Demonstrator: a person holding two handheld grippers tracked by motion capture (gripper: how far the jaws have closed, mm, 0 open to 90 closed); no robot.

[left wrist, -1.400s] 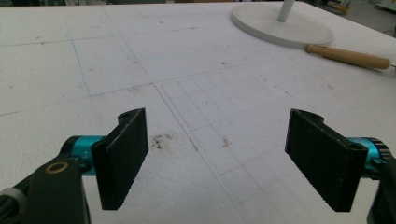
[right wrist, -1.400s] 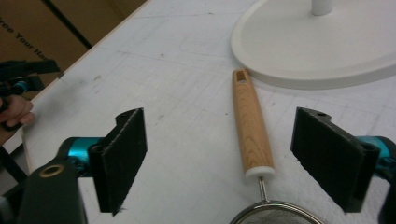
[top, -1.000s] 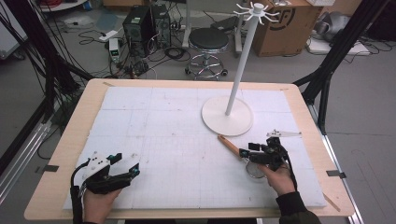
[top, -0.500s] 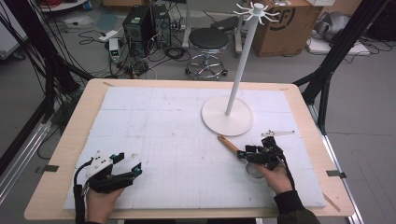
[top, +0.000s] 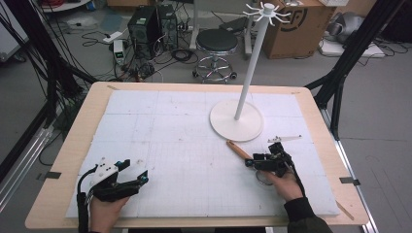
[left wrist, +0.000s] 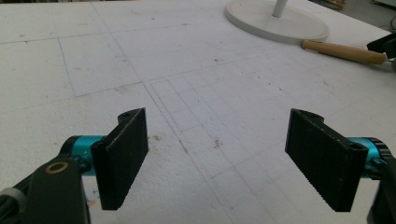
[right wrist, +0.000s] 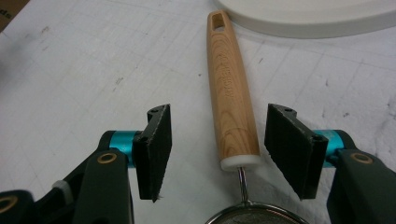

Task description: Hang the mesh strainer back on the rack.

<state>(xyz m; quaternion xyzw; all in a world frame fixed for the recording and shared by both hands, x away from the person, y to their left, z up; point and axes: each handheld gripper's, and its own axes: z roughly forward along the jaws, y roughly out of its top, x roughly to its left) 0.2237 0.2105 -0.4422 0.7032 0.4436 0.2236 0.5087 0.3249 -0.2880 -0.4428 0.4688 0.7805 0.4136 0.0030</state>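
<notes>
A strainer with a wooden handle (top: 238, 149) lies on the white foam board (top: 170, 131), just in front of the white stand's round base (top: 236, 121). My right gripper (top: 253, 161) straddles the handle's lower end (right wrist: 231, 93). Its jaws have just been closing, but both pads still stand clear of the wood. The strainer's metal rim (right wrist: 254, 217) peeks in below them. My left gripper (top: 137, 171) rests at the board's front left, open and empty (left wrist: 217, 154). It looks toward the handle (left wrist: 343, 50) and the base (left wrist: 275, 23).
The stand's tall pole (top: 250, 68) rises from the base to a ring of hooks. A thin metal piece (top: 284, 139) lies right of the base. The wooden table rim (top: 68, 145) frames the board. A stool (top: 217, 43) and boxes stand beyond the far edge.
My right gripper has edged slightly left over the handle and its jaws have narrowed a little. The left hand has stayed put.
</notes>
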